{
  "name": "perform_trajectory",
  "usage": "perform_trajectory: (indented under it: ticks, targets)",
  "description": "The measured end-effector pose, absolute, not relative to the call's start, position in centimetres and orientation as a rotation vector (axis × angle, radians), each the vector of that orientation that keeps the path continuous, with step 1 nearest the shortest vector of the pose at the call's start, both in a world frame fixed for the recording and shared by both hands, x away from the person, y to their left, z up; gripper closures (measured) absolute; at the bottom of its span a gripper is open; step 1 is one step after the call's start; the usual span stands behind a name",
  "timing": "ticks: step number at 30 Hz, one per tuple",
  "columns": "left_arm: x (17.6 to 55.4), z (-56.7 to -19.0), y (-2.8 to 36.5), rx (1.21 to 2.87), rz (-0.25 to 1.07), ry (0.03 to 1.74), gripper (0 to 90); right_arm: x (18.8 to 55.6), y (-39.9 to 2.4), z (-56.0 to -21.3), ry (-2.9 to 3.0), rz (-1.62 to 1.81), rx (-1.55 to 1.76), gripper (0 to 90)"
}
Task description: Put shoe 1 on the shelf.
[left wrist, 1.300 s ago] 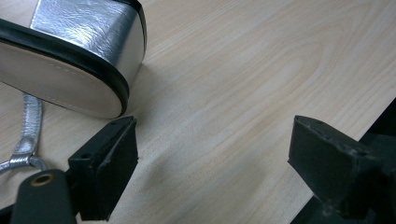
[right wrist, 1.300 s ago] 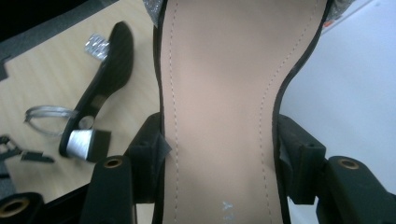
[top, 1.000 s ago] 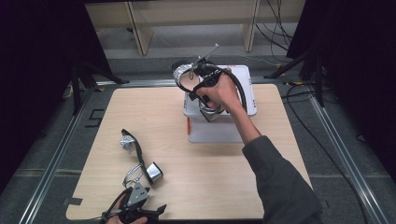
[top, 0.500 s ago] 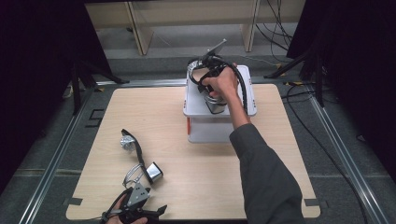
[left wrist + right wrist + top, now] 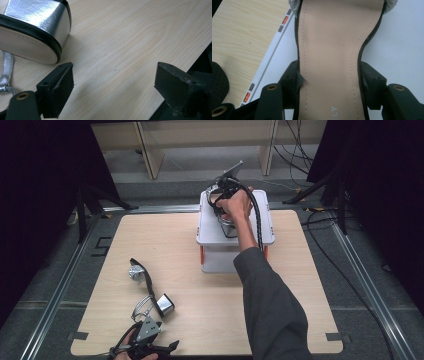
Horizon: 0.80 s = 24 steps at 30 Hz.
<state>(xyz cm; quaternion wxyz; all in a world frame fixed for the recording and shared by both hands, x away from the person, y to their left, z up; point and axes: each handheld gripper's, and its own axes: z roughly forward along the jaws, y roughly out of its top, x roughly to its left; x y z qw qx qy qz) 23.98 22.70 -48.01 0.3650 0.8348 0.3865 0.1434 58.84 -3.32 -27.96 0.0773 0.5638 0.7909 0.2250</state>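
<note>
A sandal (image 5: 329,37) with a tan insole and a black rim lies lengthwise over the white box (image 5: 260,234). My right gripper (image 5: 329,77) is shut on the sandal, one jaw on each side of its narrow waist. From above, the right gripper (image 5: 225,207) sits at the far end of the box top under the person's hand. A second, silver sandal (image 5: 142,287) lies on the wooden table at the front left. Its silver block heel (image 5: 37,30) is just beyond my left gripper (image 5: 115,82), which is open and holds nothing. The left gripper (image 5: 150,344) rests at the table's front edge.
The white box stands on the far middle of the wooden table (image 5: 310,310), with orange marks along its rim (image 5: 284,20). A thick black cable (image 5: 257,220) trails from the right gripper along the sleeve. The table's front edge (image 5: 175,62) runs close to the left gripper.
The right gripper has carried its sandal a little to the right, from the box's left edge to over the box top. The left gripper and the silver sandal have not moved.
</note>
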Motion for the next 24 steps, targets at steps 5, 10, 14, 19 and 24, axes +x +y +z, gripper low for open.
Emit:
perform_trajectory:
  ticks: [5,10,14,19,24]
  targets:
    - [24.0,-48.0,22.7,2.148,0.363,0.993,15.1,59.1,-3.5,-28.2,2.35,0.668,1.72,42.6]
    - [23.9,-47.9,22.7,2.157,0.362,0.991,15.1,59.2,-3.0,-28.8,2.315,0.668,1.768,33.1]
    - [24.0,-48.1,22.6,2.146,0.361,0.998,15.1,59.0,-2.8,-28.2,2.284,0.771,1.751,29.1]
    - [23.8,-47.8,22.7,2.171,0.358,0.987,15.1,58.5,-3.1,-27.2,2.279,0.848,1.737,26.0]
    - [23.9,-48.0,22.6,2.17,0.357,1.001,15.1,57.8,-4.7,-25.4,2.31,1.036,1.631,26.4]
